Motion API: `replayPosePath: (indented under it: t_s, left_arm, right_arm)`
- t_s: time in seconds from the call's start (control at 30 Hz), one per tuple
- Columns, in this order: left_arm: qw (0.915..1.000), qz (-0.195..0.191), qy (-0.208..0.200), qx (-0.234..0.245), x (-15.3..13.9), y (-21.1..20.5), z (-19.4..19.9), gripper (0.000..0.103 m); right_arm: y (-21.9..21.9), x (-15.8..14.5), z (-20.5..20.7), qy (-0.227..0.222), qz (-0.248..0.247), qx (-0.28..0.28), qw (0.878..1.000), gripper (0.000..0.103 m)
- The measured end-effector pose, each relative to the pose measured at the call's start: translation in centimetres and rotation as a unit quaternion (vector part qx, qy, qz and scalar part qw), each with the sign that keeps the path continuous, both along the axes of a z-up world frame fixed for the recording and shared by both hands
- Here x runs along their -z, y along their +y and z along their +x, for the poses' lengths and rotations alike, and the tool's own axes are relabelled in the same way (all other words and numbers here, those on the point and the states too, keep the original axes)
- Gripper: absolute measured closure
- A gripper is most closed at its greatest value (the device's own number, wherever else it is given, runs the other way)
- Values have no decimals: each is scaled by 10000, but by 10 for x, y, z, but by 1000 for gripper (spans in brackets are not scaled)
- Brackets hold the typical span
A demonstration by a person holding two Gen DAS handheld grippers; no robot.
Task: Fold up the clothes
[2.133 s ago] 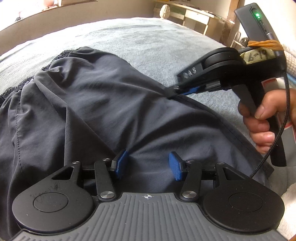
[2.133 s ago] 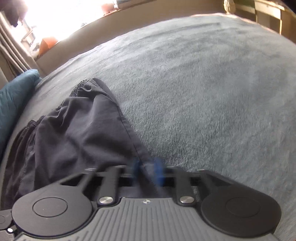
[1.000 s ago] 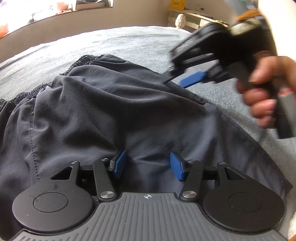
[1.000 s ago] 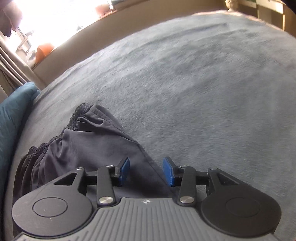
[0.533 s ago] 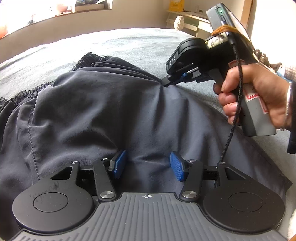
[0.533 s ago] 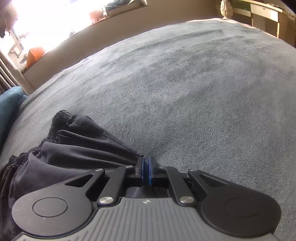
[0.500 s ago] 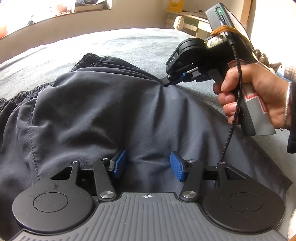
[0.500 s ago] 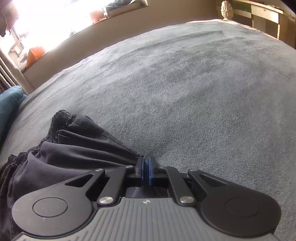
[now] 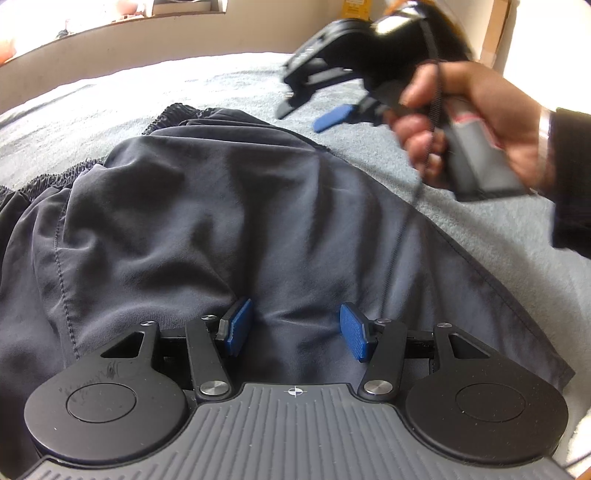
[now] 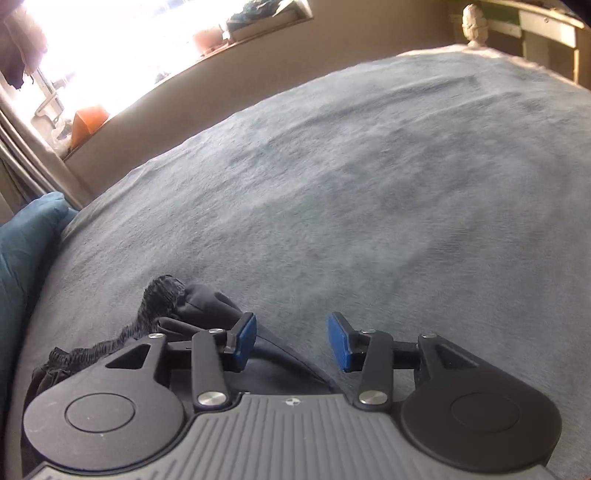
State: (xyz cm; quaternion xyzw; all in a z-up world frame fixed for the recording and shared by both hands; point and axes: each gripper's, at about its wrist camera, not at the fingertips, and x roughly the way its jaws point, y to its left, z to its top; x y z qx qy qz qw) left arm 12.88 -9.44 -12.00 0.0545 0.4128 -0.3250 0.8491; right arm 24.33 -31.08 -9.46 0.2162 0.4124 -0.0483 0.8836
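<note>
Dark grey shorts [image 9: 229, 206] lie spread and wrinkled on a grey-blue blanket [image 9: 229, 77], with the ruffled waistband [image 9: 173, 110] at the far end. My left gripper [image 9: 295, 326] is open just above the near part of the shorts, nothing between its blue pads. In the left wrist view my right gripper [image 9: 314, 114], held by a hand [image 9: 469, 110], hovers open above the far right edge of the shorts, blurred. In the right wrist view the right gripper [image 10: 291, 341] is open over the edge of the shorts [image 10: 199, 306], holding nothing.
The blanket [image 10: 369, 184] stretches far ahead and to the right. A teal pillow [image 10: 26, 236] lies at the left edge. A beige wall with a bright window ledge [image 10: 221, 33] runs behind, and wooden shelves [image 10: 535, 26] stand at the far right.
My right gripper was shut on the far edge of the shorts half a second ago; it has opened, let go and lifted. The left gripper stays open in place.
</note>
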Motion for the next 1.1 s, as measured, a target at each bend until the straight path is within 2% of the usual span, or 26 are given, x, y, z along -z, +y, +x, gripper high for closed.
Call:
replayPosePath:
  t_s: [0.23, 0.3, 0.4, 0.5, 0.57, 0.6, 0.63, 0.77, 0.93, 1.03, 1.07, 1.1]
  left_arm:
    - [9999, -87, 80, -18, 0, 2, 4, 50]
    - [9999, -126, 115, -16, 0, 3, 5, 50]
    - [9996, -204, 182, -12, 1, 5, 8, 50]
    - [9995, -242, 203, -2, -1, 6, 4, 50]
    - [9995, -241, 194, 4, -1, 5, 3, 50]
    - [9995, -242, 191, 7, -1, 5, 3, 50]
    - [9995, -243, 188, 11, -1, 5, 2, 50]
    - [9995, -261, 192, 30, 0, 3, 5, 50]
    - [9994, -268, 220, 23, -1, 2, 5, 50]
    - [9993, -284, 262, -5, -3, 1, 5, 50]
    - [9992, -290, 276, -15, -4, 0, 5, 50]
    - [9991, -295, 290, -24, -4, 0, 5, 50]
  right_arm:
    - [9, 8, 38, 32, 69, -482, 9988, 57]
    - [13, 3, 41, -61, 71, -671, 9977, 57]
    - [24, -10, 37, -371, -2, -1235, 9917, 56]
    - [44, -7, 42, -219, -479, -1694, 9841, 56]
    - [56, 3, 49, -19, -924, -1879, 9778, 66]
    - [60, 8, 53, 85, -1029, -1953, 9753, 96]
    - [60, 10, 55, 59, -1055, -1892, 9762, 102]
    - [51, 19, 65, -46, -966, -1372, 9858, 102]
    - [52, 29, 70, -40, -1037, -1146, 9880, 103]
    - [45, 22, 68, -38, -785, -955, 9923, 98]
    - [40, 18, 67, -36, -633, -861, 9943, 95]
    - [34, 12, 60, -96, -524, -744, 9958, 87]
